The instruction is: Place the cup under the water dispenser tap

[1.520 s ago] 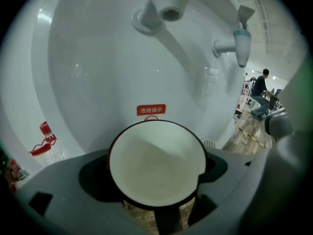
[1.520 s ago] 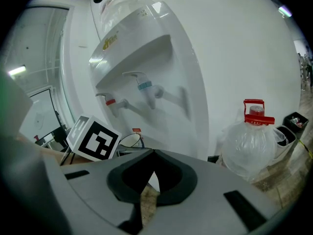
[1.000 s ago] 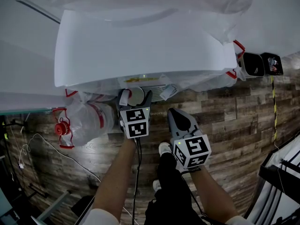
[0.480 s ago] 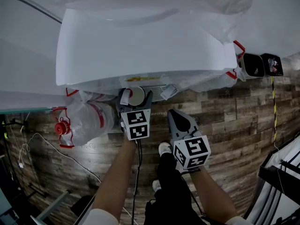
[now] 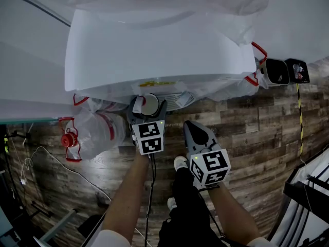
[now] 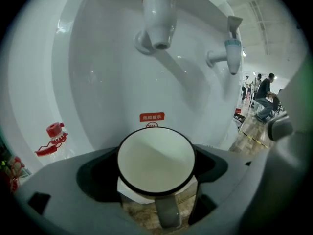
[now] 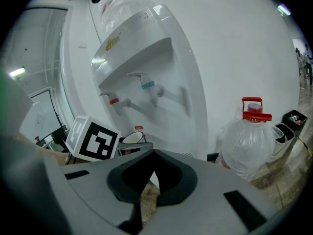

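Left tool (image 5: pixel 149 108) clamped on the upright cup (image 6: pixel 156 163), held low in the dispenser (image 5: pixel 154 50) recess, roughly in line below the red tap (image 6: pixel 159 16), blue tap (image 6: pixel 232 48) to its right; right tool (image 7: pixel 148 187) jaws together, empty, farther back.

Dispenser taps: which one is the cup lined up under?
The red-banded tap, directly above the cup in the left gripper view; the blue-banded tap sits off to its right.
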The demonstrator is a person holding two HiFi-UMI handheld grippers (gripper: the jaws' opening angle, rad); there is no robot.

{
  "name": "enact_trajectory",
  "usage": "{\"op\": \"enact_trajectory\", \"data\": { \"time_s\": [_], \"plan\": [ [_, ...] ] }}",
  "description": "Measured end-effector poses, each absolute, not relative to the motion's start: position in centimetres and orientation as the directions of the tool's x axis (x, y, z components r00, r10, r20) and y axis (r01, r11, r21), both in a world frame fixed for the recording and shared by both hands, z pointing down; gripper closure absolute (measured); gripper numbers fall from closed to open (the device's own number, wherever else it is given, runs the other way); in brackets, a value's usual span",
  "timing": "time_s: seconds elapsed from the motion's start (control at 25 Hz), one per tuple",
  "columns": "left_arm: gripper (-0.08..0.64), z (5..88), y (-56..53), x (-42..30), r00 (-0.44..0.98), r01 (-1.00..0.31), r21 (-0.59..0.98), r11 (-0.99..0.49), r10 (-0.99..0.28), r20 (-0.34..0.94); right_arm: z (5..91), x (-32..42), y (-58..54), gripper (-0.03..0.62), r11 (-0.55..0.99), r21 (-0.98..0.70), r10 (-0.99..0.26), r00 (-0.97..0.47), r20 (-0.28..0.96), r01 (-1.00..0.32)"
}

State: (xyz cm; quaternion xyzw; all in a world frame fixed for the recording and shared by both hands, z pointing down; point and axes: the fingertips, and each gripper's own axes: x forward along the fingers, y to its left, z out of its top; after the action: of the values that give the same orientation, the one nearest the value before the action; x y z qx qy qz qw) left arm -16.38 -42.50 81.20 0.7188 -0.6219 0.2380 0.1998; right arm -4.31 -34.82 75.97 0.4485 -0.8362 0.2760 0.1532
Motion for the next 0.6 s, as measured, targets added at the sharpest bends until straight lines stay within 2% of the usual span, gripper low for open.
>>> {"op": "enact_trajectory", "data": {
  "time_s": [0.6],
  "plan": [
    [0.098, 78.5, -41.3, -16.5, 0.114, -0.989, -0.015, -0.149, -0.817, 0.566, 74.3, -4.2, -34.0, 0.574, 0.446, -0.317, -0.675, -0.548, 0.494, -0.837]
  ]
}}
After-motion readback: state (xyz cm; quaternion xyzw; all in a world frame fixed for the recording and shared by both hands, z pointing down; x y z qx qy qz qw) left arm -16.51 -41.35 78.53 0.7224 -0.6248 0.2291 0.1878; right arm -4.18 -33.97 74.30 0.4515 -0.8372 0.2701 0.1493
